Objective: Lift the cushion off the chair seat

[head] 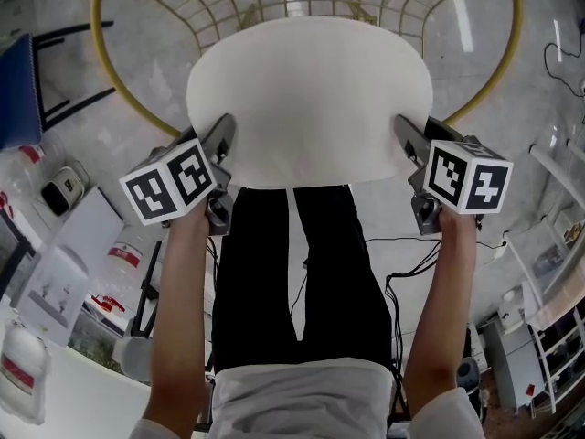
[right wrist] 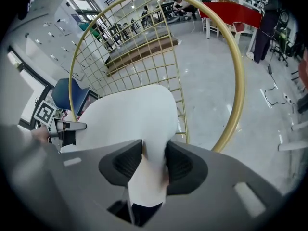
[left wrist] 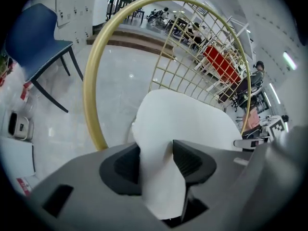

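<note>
A round white cushion (head: 309, 99) hangs over the seat of a gold wire chair (head: 110, 71). My left gripper (head: 223, 140) is shut on the cushion's near left edge, and the fabric (left wrist: 159, 172) is pinched between its dark pads. On the near right edge my right gripper (head: 408, 137) is shut as well, its pads squeezing a fold of the cushion (right wrist: 149, 170). The chair's gold hoop (left wrist: 96, 76) and wire grid back (right wrist: 139, 47) rise behind the cushion. Both grippers point steeply down.
A blue chair (left wrist: 36, 37) stands to the left on the pale glossy floor. Bottles and a white box (head: 64, 263) lie at the lower left. Cables (head: 402, 282) trail by my legs. A shelf unit (head: 548, 337) stands at the lower right.
</note>
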Available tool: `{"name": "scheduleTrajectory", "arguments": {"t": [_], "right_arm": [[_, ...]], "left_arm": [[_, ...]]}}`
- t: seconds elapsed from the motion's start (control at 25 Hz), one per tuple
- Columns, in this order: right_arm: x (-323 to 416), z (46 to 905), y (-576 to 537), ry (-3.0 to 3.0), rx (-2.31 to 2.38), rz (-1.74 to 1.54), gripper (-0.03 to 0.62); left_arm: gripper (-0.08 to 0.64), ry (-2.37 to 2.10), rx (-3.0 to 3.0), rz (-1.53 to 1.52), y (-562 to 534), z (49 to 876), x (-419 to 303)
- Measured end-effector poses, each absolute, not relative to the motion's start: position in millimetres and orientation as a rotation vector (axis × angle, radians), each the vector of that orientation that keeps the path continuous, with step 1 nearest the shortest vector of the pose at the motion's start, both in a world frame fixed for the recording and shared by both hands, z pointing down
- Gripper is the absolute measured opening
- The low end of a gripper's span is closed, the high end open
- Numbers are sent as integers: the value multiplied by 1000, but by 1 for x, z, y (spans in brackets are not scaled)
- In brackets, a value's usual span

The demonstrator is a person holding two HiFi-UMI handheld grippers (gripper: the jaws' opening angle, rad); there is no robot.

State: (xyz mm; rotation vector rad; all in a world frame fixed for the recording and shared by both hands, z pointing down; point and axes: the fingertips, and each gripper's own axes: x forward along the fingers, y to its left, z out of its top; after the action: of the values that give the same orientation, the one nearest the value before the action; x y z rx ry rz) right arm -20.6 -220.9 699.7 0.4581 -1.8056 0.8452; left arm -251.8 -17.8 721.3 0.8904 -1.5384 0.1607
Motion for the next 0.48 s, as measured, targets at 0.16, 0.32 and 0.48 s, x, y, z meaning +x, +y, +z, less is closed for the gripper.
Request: {"name": "scheduleTrajectory", "arguments": {"t": [0.16,0.32,0.48], "right_arm": [[-18,691,-211,-1801,434,837,152],[-18,679,-206,-1804,423,821,150],[-20,661,-201,-1817,411,809,150]], "left_arm": [[192,-1516,905,159,-5,714,-246],[189,-1514,916,177,1,702,-243],[186,-1517,923,178,6,682,-245]]}}
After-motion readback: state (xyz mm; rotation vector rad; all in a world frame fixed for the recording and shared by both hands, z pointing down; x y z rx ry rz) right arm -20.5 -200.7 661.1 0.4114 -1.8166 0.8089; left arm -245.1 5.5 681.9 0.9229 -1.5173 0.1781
